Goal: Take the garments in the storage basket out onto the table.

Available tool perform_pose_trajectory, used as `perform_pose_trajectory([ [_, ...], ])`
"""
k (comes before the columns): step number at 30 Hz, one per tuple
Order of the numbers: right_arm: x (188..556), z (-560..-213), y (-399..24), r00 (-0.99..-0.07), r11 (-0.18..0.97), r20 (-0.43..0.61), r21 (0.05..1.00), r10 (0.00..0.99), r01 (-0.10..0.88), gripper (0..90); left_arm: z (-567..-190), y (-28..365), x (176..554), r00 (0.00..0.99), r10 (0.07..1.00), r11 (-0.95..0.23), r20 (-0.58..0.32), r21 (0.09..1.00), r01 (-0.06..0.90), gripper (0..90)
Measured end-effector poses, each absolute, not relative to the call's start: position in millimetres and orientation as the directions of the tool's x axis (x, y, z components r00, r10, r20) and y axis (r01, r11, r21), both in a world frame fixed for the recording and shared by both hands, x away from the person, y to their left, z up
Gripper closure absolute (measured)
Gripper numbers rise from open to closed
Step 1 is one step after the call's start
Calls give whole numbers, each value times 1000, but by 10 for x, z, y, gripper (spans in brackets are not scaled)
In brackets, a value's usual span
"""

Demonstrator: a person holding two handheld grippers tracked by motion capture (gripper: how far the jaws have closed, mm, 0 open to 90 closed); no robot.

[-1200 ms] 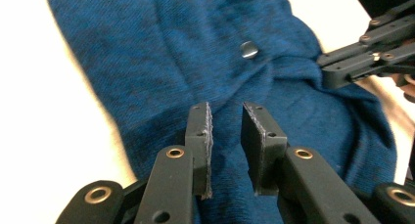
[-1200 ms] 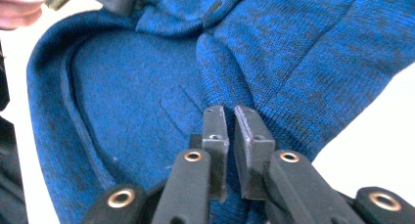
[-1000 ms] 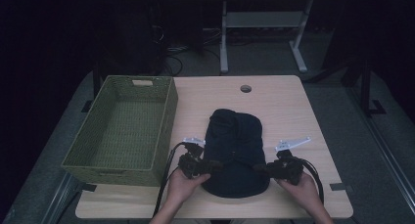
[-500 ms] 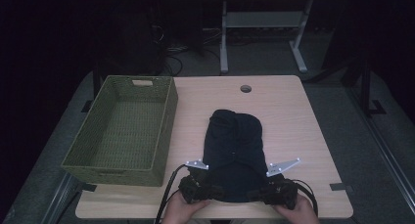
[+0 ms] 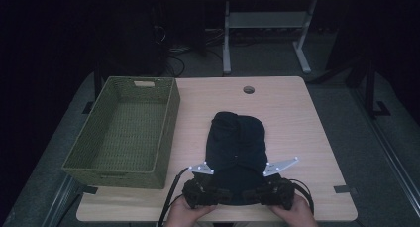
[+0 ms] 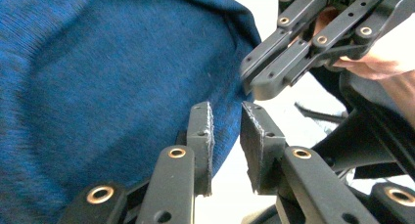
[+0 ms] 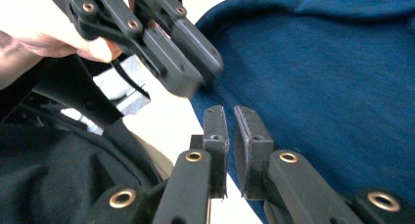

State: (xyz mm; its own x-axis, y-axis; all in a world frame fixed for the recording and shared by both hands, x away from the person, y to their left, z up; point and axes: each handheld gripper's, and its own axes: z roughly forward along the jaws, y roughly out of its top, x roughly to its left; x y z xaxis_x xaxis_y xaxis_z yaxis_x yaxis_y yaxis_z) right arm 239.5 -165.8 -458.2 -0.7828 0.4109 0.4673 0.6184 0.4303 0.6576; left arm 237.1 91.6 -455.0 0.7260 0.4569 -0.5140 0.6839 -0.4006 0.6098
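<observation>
A: What colour is the garment (image 5: 237,145)?
B: Deep blue knit up close, nearly black from above
A: And the basket (image 5: 124,130) on the left?
B: Olive green, a woven weave pattern all over
A: The table (image 5: 292,113)?
B: Pale wood grain. Each tool, left tool (image 5: 218,196) and right tool (image 5: 255,196), is black with brass-coloured rivets

High view overhead facing forward, both gripper views close, sharing blue garment (image 6: 107,87)

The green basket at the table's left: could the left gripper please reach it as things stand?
Probably yes: the left gripper sits at the blue garment's near edge, and bare tabletop lies between it and the green basket.
</observation>
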Motion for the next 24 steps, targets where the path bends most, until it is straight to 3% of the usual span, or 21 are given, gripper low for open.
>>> perform_pose_trajectory([
  [5,2354,-4732,-1451,-790,500,459,612,406,613,841,-4712,926,2310,713,468,-412,-523,584,699,767],
  [9,2346,-4782,-1469,-776,479,481,610,408,631,869,-4746,952,2303,712,467,-405,-525,589,700,792],
  [14,2351,-4763,-1463,-778,485,479,608,407,628,839,-4678,964,2318,723,460,-404,-515,603,687,765],
  [18,2371,-4663,-1555,-780,449,473,640,409,623,832,-4554,1071,2376,719,482,-363,-501,632,684,766],
  [24,2471,-4590,-1945,-736,382,458,646,498,661,826,-4553,1257,2445,683,548,-327,-482,628,706,769],
])
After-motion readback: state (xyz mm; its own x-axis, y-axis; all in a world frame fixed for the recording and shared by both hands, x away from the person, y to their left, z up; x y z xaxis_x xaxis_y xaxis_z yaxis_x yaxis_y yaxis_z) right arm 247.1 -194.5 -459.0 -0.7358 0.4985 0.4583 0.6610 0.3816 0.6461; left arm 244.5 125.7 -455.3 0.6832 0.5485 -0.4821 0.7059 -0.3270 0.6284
